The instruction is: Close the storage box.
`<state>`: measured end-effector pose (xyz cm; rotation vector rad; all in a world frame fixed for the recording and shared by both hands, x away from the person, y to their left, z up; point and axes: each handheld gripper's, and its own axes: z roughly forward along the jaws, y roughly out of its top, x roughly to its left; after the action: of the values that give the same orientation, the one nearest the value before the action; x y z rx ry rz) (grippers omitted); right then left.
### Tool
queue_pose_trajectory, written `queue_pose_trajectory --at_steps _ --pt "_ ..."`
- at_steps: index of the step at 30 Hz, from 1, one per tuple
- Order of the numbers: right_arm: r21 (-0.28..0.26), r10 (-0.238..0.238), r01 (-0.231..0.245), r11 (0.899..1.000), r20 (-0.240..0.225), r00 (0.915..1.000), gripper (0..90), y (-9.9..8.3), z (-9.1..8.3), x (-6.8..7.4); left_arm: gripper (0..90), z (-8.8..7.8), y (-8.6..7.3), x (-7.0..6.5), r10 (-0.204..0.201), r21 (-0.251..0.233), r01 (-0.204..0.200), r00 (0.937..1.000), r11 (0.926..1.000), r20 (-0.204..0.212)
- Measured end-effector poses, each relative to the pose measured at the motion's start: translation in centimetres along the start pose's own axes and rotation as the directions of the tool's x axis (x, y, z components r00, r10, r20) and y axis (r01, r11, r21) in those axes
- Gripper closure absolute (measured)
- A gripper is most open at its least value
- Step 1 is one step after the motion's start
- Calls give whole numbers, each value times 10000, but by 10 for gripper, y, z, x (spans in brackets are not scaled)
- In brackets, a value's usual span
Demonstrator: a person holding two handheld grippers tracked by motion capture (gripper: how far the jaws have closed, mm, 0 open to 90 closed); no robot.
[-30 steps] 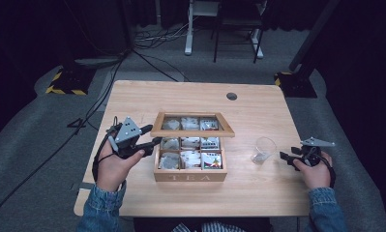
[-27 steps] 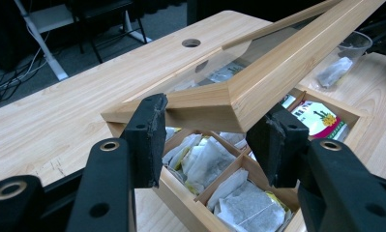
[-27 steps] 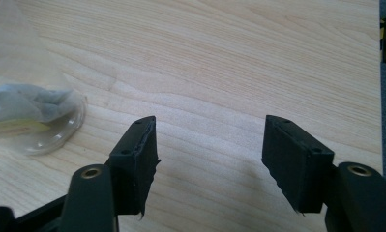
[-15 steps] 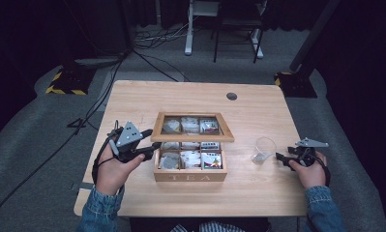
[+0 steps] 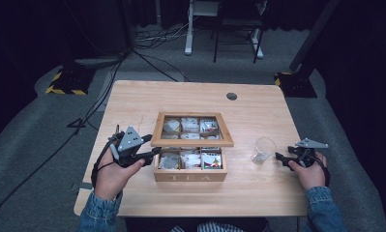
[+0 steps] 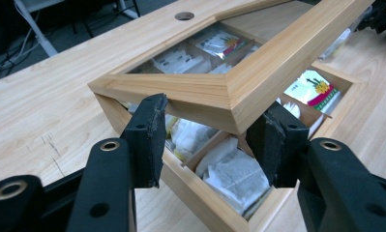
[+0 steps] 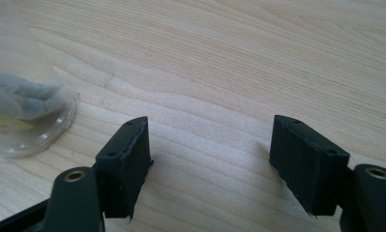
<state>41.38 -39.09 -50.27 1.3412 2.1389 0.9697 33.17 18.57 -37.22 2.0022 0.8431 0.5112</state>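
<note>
We see tea box (image 5: 190, 174) mid-table. Left gripper (image 6: 207, 133) clamps raised lid (image 6: 258, 72) corner. Right gripper (image 7: 210, 159), jaws just opening, empty, right of box beside glass (image 5: 264, 150).

You get an evenly lit table (image 5: 132, 104) in the high view, bright against a dim floor and near-black surroundings, with the whole picture soft and low in detail. Your left gripper view is sharp on the wooden lid (image 6: 258, 72), while the near jaws blur slightly. In your right gripper view the glass cup (image 7: 21, 96) glares and smears at the edge.
</note>
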Motion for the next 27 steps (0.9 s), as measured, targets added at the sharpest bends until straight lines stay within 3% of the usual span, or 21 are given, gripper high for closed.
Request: queue_pose_trajectory --at_steps 11,17,27 --pt "-14 10 -10 10000 3 10000 311 0 0 0 498 0 -10 -8 -58 335 57 10000 9994 32" --pt "-14 12 -12 10000 1 10000 312 0 0 0 498 5 -16 -10 110 559 -102 9998 9984 -147" --pt "-23 90 -89 10000 60 9999 312 1 1 0 498 5 -20 -12 198 801 -192 9998 9966 -71"
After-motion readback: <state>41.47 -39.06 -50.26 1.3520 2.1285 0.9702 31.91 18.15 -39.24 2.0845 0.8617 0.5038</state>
